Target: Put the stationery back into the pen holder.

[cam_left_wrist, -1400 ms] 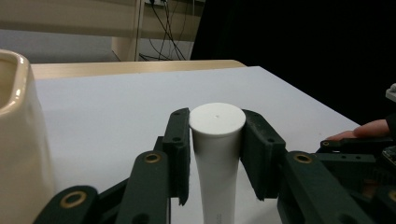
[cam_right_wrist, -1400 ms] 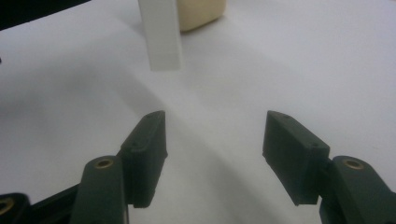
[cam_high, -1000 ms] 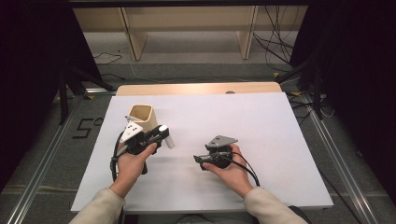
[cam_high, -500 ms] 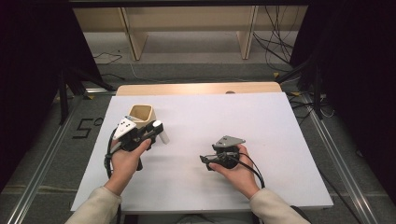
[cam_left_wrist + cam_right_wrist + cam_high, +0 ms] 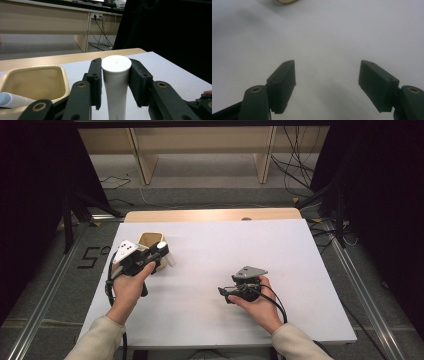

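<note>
Your left gripper [image 5: 116, 82] clamps a smooth white plastic tube [image 5: 116, 82] with a flat round cap, its 2 matte black pads pressed to either side just below the cap. The tube stands upright between them and narrows toward its lower end. Just left of the tube sits a cream, glossy, square-mouthed cup [image 5: 35, 82] with rounded corners, and a pale rounded tip of a second tube [image 5: 11, 100] rests against its near rim. In the high view you hold the left gripper [image 5: 161, 254] right beside that cup [image 5: 150, 240], over the white tabletop [image 5: 210, 245], with a grey 3-cornered plate on the gripper's top. Your right gripper [image 5: 223, 291] lies well to the right of the cup, nearer your edge of the table. The right gripper view shows what the high view cannot: your right gripper [image 5: 327, 85] has its 2 ribbed black pads spread wide with nothing between them, just opened a little further, above bare matte white surface.
</note>
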Motion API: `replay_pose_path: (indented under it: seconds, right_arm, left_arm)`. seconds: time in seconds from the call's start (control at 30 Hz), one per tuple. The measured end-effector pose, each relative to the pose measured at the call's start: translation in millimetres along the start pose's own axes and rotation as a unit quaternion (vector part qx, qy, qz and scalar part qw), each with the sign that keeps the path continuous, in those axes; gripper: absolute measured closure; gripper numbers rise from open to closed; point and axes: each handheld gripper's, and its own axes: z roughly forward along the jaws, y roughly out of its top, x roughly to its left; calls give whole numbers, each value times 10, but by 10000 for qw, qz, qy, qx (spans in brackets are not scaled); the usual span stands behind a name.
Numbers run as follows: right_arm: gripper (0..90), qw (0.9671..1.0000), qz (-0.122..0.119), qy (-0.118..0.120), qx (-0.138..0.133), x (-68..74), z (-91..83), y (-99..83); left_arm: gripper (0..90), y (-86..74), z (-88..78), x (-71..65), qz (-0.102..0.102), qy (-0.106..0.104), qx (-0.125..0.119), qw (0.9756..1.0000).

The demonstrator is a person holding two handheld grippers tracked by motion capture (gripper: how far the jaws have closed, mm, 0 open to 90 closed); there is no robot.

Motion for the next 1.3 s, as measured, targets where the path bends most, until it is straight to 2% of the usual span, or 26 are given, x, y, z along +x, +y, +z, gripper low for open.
replay_pose_path:
  seconds: [0.5,1.3]
  right_arm:
    - [291,10000,36,10,42,-11,-21,-15]
    - [283,10000,10,-9,46,-15,-30,-20]
  left_arm:
    - [650,161,-10,109,-18,196,-117,9997]
    - [650,315,-46,317,-41,488,-279,9984]
